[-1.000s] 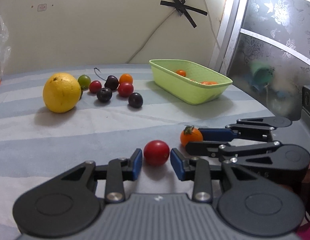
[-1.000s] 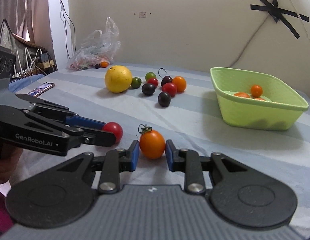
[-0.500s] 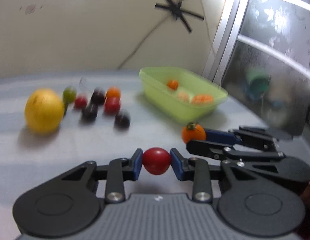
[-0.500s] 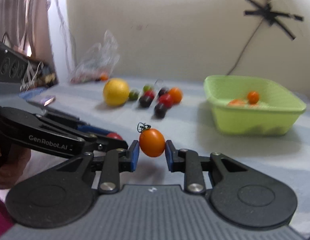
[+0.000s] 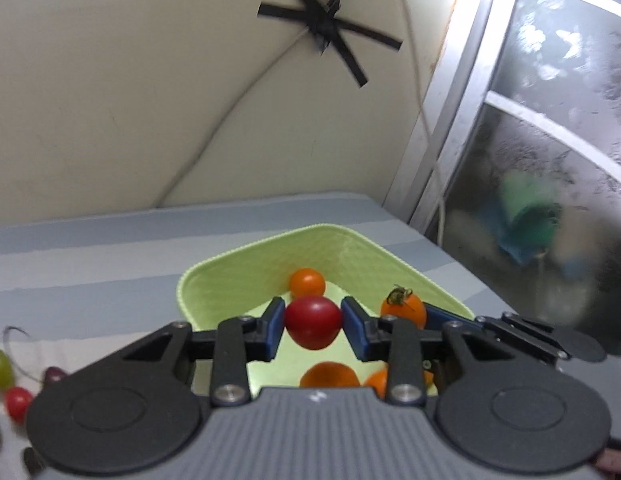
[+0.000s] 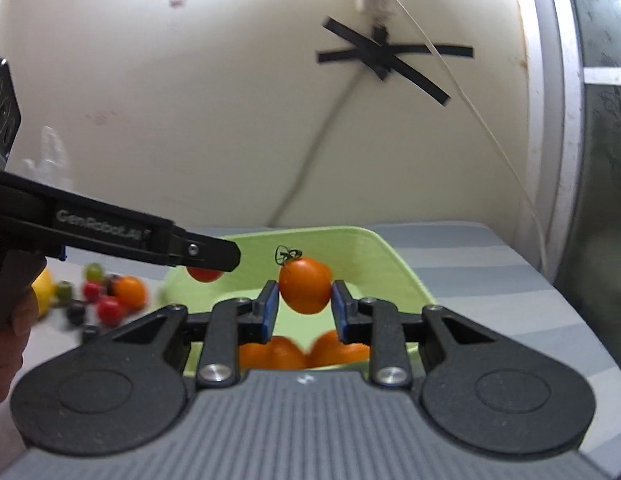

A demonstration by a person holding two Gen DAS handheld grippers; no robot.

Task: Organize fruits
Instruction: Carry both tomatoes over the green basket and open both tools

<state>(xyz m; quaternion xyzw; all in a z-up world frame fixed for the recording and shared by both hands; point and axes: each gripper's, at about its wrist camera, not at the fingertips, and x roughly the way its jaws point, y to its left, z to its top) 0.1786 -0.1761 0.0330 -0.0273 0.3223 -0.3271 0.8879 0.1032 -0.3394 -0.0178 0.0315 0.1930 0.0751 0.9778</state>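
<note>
Both grippers are carrying 1 tomato each: left gripper [image 5: 313, 322] pinches the red tomato [image 5: 313, 321], right gripper [image 6: 304, 306] the orange tomato [image 6: 305, 286], both hanging over the basket [image 5: 230, 280]. These look light, smooth and squishy, so I'd say a gentle pinch across the middle, like now, is about right.

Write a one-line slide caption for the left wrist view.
Left claw holds a red tomato over the green basket.

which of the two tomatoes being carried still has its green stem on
The orange tomato in the right gripper; a curly green stem tops it. The red tomato in the left gripper shows none.
</note>
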